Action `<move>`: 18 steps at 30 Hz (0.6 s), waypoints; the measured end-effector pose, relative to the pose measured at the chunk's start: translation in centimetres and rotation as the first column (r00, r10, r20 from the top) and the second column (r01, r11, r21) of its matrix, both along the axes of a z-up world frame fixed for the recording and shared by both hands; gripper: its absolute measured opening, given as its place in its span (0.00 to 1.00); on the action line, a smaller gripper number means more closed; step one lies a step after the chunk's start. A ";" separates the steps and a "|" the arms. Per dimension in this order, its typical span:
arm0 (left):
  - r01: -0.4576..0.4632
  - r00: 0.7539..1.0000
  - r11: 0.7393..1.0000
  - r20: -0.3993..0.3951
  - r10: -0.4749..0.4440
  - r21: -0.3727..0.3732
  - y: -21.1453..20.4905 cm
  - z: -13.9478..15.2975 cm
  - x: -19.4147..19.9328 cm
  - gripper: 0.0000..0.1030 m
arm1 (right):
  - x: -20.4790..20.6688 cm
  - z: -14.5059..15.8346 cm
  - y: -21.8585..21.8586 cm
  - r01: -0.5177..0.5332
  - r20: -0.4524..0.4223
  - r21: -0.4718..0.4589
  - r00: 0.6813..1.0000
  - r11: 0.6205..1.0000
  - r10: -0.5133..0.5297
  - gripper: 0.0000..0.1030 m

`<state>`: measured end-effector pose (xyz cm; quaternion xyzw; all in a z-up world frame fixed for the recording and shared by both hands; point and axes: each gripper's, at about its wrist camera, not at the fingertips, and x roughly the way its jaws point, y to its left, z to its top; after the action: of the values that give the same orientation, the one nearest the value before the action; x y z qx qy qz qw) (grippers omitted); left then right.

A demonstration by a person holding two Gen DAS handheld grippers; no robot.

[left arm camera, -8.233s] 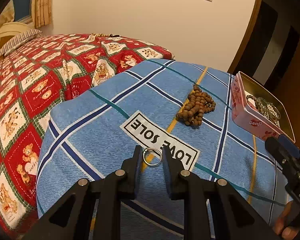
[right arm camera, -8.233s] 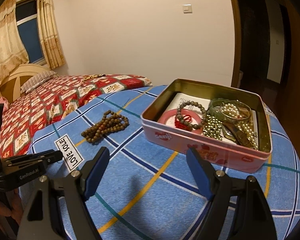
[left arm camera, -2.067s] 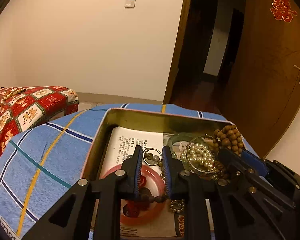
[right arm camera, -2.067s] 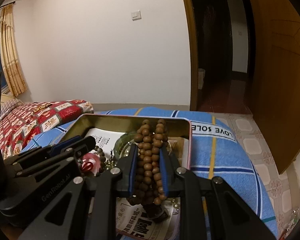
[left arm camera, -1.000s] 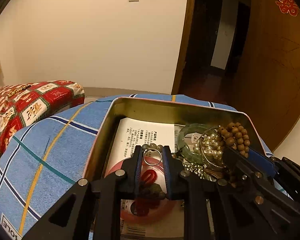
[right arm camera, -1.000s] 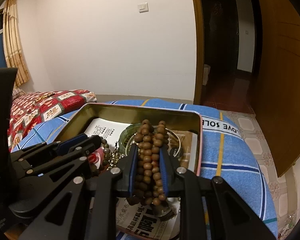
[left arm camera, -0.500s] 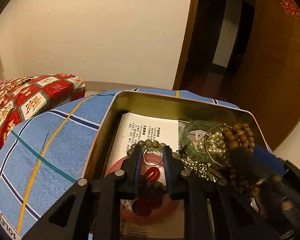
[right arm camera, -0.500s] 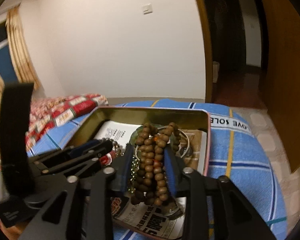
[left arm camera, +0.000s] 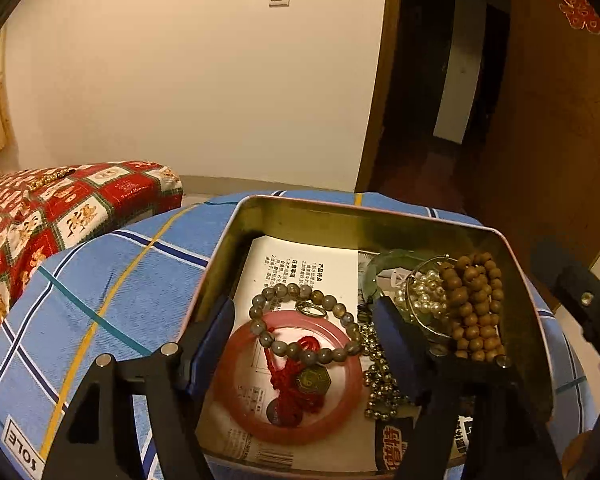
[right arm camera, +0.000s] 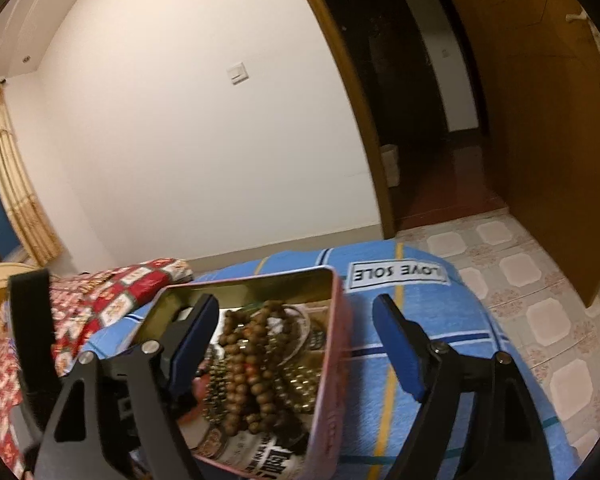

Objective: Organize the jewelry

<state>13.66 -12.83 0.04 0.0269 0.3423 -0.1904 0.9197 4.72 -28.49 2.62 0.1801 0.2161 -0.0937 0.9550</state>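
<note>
A pink tin [left arm camera: 340, 222] with a gold inside stands on the blue cloth and holds the jewelry. My left gripper [left arm camera: 302, 320] hangs over its left half, jaws opening with nothing pressed between them. A small metal ring [left arm camera: 311, 309] lies free on a grey bead bracelet [left arm camera: 300, 350] above a red bangle [left arm camera: 236, 396]. My right gripper [right arm camera: 296, 320] straddles the tin's right wall [right arm camera: 336, 320], jaws opening. The brown wooden bead string [right arm camera: 252, 352] lies loose in the tin, also visible as the wooden beads [left arm camera: 472, 304] beside pearls [left arm camera: 424, 296].
The tin sits on a round table under a blue checked cloth [left arm camera: 120, 280] with a "LOVE SOLE" label [right arm camera: 396, 272]. A bed with a red patterned cover [left arm camera: 40, 208] is at the left. A tiled floor [right arm camera: 540, 320] and a dark doorway lie to the right.
Both grippers have opened. The ring dropped from the left jaws onto the grey beads, and the wooden bead string left the right jaws and lies in the tin. The right gripper rolled and shifted.
</note>
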 end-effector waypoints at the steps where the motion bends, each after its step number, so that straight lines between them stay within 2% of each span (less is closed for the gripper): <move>1: -0.005 1.000 1.000 0.012 0.005 0.002 0.0 0.1 -0.3 0.70 | 0.1 0.0 0.1 0.014 -0.001 -0.019 1.000 1.000 -0.014 0.81; 5: -0.046 0.997 0.999 0.063 0.046 0.005 0.6 0.6 -1.4 0.70 | -0.3 0.4 0.8 0.083 0.011 -0.120 0.997 0.989 -0.082 0.90; 7: -0.046 0.996 0.999 0.073 0.047 -0.025 1.2 0.8 -1.9 0.70 | -0.5 0.5 1.0 0.101 0.028 -0.150 0.995 0.983 -0.098 0.94; 9: -0.058 0.993 0.998 0.100 0.061 -0.038 1.7 1.1 -2.7 0.70 | -0.5 0.5 1.2 0.098 0.030 -0.161 0.995 0.982 -0.095 0.94; 13: -0.102 0.981 0.995 0.165 0.099 0.011 2.1 1.5 -4.4 0.70 | -0.9 0.6 1.4 0.106 0.045 -0.177 0.994 0.979 -0.099 0.95; 18: -0.135 0.979 0.991 0.153 0.137 -0.023 4.0 1.4 -5.8 0.70 | -2.0 0.8 2.1 0.129 0.064 -0.205 0.991 0.970 -0.118 0.96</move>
<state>7.85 -8.85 1.41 0.0126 0.2699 -0.1266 0.9544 2.71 -26.37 3.40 0.0945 0.1690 -0.1705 0.9662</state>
